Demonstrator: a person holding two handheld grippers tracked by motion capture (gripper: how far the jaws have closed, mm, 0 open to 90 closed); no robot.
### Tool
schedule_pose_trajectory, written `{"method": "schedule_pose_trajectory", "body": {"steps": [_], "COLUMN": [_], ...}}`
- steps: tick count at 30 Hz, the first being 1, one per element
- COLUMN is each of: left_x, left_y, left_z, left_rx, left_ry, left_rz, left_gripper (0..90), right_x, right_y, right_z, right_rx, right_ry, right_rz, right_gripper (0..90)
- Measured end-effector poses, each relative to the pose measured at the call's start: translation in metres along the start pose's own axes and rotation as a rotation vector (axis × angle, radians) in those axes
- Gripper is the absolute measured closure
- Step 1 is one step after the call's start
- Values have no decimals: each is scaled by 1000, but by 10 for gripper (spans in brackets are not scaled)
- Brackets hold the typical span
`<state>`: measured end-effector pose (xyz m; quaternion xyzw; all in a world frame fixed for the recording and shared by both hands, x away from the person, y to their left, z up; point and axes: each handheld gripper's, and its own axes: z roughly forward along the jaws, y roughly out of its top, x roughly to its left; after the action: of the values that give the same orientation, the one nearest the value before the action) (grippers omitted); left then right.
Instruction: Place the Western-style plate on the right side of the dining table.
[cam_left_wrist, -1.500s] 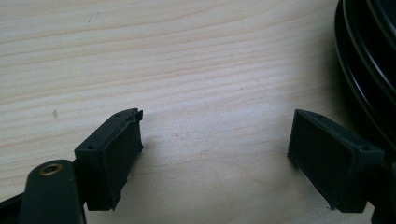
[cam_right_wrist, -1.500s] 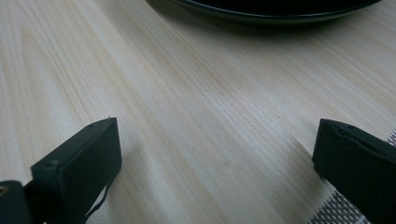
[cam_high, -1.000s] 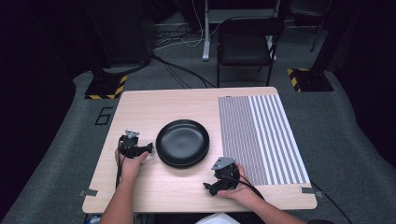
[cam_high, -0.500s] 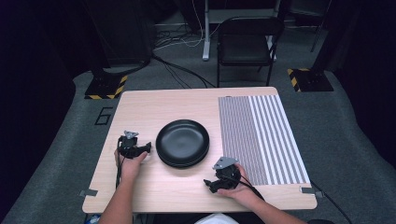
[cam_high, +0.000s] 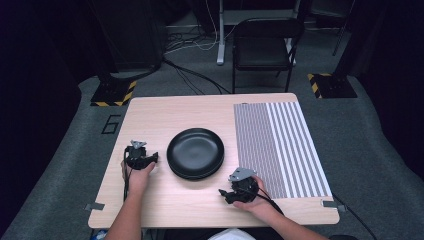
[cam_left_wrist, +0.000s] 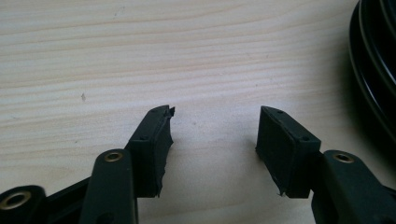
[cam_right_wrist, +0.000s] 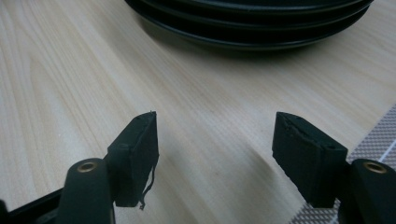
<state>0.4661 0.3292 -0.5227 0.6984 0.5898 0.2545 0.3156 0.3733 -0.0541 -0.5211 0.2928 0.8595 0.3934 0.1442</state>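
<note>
Nearest the person's edge of the wooden table (cam_high: 165, 200), the right gripper (cam_high: 226, 192) rests low on the surface toward the near right corner, its hand (cam_high: 252, 200) closed round the body and its jaws pointing left and a little away, toward the stack of black plates (cam_high: 195, 152). Its jaws have just been closing and now stand part-way apart with nothing but bare wood between the pads (cam_right_wrist: 135, 158); the plates' stacked rims (cam_right_wrist: 247, 23) lie straight ahead of them, apart from the tips, with the edge of the striped mat (cam_right_wrist: 373, 140) at the lower right. Farther in, by the left edge, the left gripper (cam_high: 153, 159) sits level with the middle of the stack, its hand (cam_high: 137, 172) behind it and its jaws aimed rightward at the near-left rim. Its jaws too have just been closing, to a middling gap that holds nothing, and the plate rims (cam_left_wrist: 373, 70) curve past at the right, just beside the right-hand pad (cam_left_wrist: 280, 149) though not touching it. The left gripper looks the nearer of the two to the stack. The plates are round, so no long axis governs the approach; what matters is that a jaw must pass under or over a thin rim. The stack sits about mid-table, its right side close to the striped mat (cam_high: 280, 145), which runs from the far edge toward the near one.
</note>
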Motion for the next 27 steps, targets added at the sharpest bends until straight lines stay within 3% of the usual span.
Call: {"method": "schedule_pose_trajectory", "body": {"steps": [10, 17, 27], "left_x": [-5, -11, -14], "left_y": [3, 3, 2], "left_z": [-13, -19, -27], "left_rx": [1, -10, -16], "left_ry": [-36, -44, -50], "left_rz": [-1, 15, 26], "left_gripper": [479, 472, 466], "right_x": [-9, -7, -16], "right_y": [6, 10, 14], "right_z": [-8, -11, -9], "right_rx": [-22, -10, -8], "right_ry": [-1, -3, 8], "right_rz": [69, 54, 91], "right_gripper": [389, 413, 405]}}
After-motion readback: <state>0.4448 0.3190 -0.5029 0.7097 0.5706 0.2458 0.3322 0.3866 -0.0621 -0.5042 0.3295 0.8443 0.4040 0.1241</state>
